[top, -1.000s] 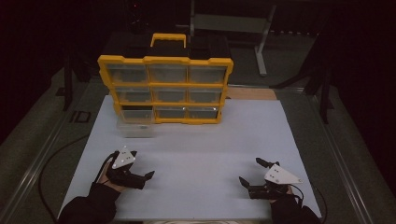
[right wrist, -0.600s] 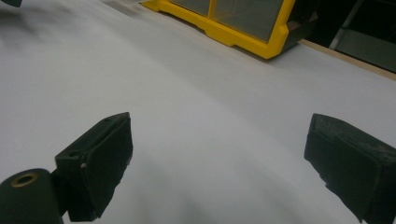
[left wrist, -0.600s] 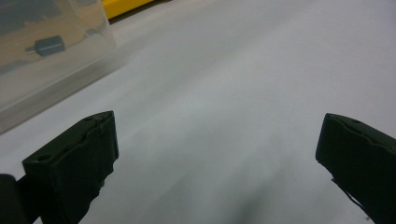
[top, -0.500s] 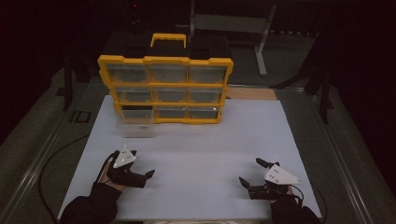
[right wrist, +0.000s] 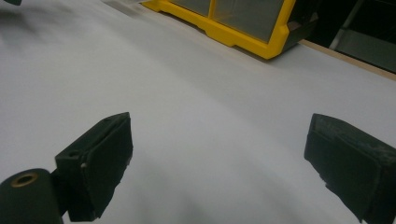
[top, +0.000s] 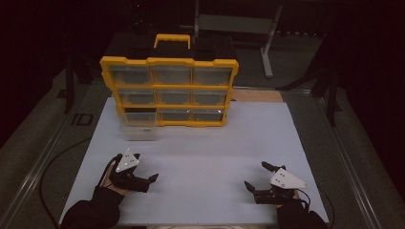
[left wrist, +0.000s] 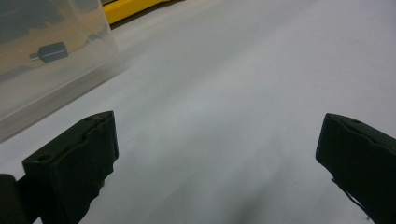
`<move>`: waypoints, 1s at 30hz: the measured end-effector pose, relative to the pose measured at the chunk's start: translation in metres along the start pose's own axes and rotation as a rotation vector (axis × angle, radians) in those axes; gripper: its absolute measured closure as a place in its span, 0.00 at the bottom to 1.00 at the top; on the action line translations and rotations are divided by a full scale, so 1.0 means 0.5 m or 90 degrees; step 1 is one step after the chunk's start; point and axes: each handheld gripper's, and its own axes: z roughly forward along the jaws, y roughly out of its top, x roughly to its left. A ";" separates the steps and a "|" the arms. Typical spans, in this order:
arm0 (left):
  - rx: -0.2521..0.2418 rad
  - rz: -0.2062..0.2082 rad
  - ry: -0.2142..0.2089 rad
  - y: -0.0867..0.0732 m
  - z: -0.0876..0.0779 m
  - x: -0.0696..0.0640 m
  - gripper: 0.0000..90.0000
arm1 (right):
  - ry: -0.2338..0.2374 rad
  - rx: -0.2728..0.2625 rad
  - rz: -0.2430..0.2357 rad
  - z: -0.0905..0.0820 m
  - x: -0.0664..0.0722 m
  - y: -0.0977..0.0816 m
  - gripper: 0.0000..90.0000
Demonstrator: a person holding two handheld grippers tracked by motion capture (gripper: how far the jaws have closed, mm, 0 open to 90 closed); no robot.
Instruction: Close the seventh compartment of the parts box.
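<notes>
A yellow drawer organizer (top: 169,90) with a handle stands upright at the back of the white table (top: 205,148). One clear drawer (top: 138,130) sits pulled out on the table in front of its lower left corner. In the left gripper view this clear drawer (left wrist: 51,70) holds a small grey cylindrical part (left wrist: 50,51). My left gripper (top: 145,168) rests low near the front left, open, with nothing between its jaws (left wrist: 217,154). My right gripper (top: 255,175) sits near the front right, also open and holding nothing (right wrist: 217,158). The organizer's corner (right wrist: 243,32) lies far ahead of it.
A wooden strip (top: 258,95) edges the table behind the organizer. Metal rails (top: 38,162) run along both sides, and a metal stand (top: 267,43) is in the dark background. A cable (top: 62,152) trails off the table's left side.
</notes>
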 end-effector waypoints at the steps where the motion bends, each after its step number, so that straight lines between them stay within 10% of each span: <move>1: 0.000 -0.001 0.000 0.001 0.000 0.000 0.00 | -0.001 0.000 0.000 0.000 0.000 0.000 0.09; 30: -0.044 -0.002 0.064 0.074 -0.066 0.013 0.00 | -0.007 -0.001 0.009 -0.003 -0.001 0.001 0.09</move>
